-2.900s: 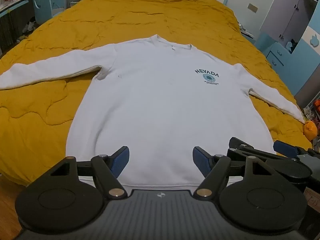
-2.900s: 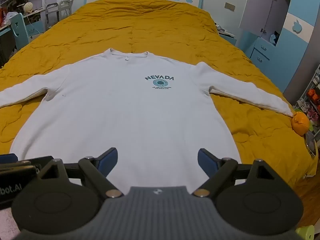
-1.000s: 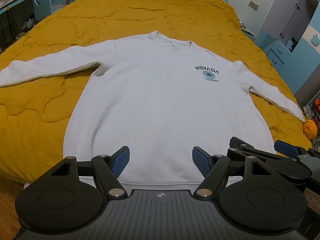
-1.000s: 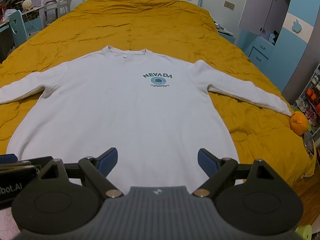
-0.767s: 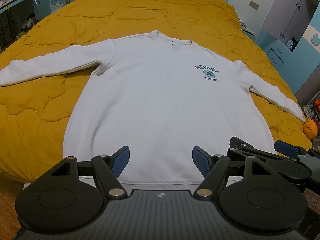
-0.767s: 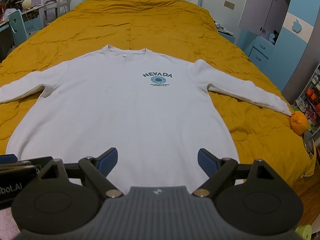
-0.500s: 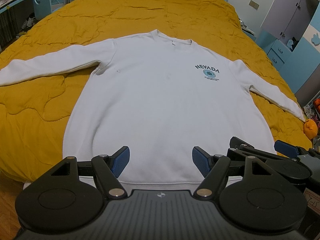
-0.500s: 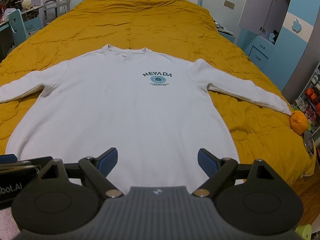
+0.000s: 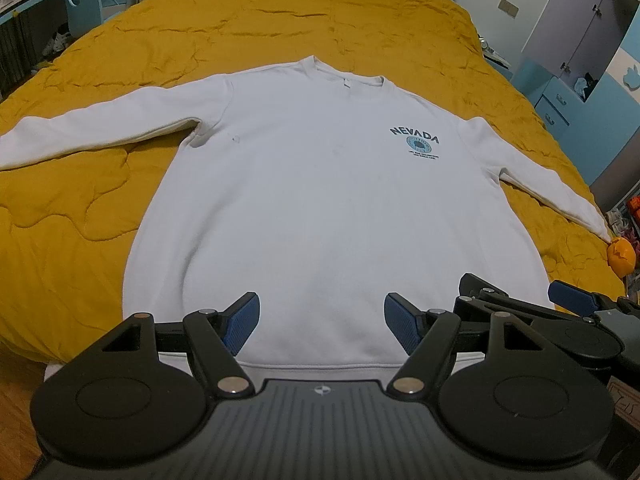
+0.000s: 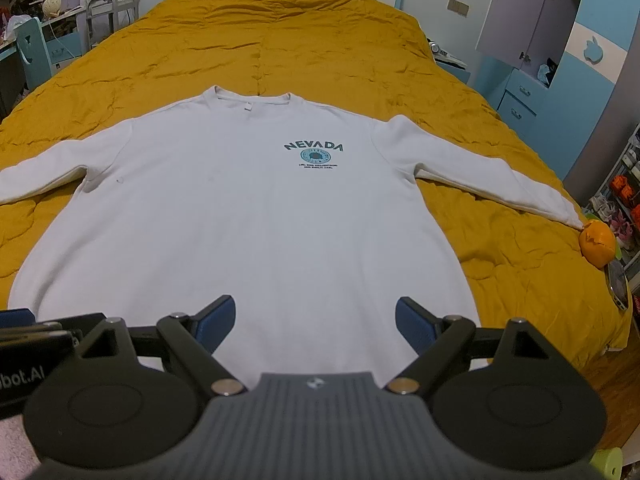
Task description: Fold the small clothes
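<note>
My left gripper (image 9: 320,322), jaws wide apart and holding nothing, hovers over the hem of the white long-sleeved sweatshirt (image 9: 328,208) lying flat on the mustard quilted bedspread (image 9: 60,240); my right gripper (image 10: 314,320), equally spread and empty, hovers beside it.

white sweatshirt (image 9: 332,208) is soft matt cloth (printed logo) on a wrinkled, quilted mustard bedspread (image 9: 280,28); beside the bedspread, glossy-looking wood floor (image 9: 18,376).
</note>
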Action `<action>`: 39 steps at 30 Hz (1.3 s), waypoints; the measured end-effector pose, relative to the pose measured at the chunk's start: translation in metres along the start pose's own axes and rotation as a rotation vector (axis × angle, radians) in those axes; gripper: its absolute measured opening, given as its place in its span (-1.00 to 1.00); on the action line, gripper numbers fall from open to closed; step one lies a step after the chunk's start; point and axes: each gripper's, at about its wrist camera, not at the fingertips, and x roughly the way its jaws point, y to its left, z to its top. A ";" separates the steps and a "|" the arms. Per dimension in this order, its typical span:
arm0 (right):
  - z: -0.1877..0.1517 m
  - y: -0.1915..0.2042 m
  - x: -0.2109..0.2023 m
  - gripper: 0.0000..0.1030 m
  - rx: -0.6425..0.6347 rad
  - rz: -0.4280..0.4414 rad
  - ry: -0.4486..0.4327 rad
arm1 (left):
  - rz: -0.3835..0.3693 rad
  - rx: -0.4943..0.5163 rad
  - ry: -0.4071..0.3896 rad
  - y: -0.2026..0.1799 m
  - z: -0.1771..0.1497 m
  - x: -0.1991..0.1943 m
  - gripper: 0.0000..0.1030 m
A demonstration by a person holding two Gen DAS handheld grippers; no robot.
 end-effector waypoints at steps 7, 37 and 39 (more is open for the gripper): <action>-0.002 0.000 0.005 0.61 -0.002 -0.002 0.009 | -0.004 -0.007 0.014 0.000 0.002 0.004 0.62; 0.099 0.137 0.057 0.61 -0.119 0.470 -0.265 | -0.006 -0.781 -0.568 0.335 0.040 0.001 0.63; 0.105 0.162 0.061 0.61 -0.165 0.479 -0.272 | 0.008 -0.845 -0.592 0.356 0.043 0.009 0.63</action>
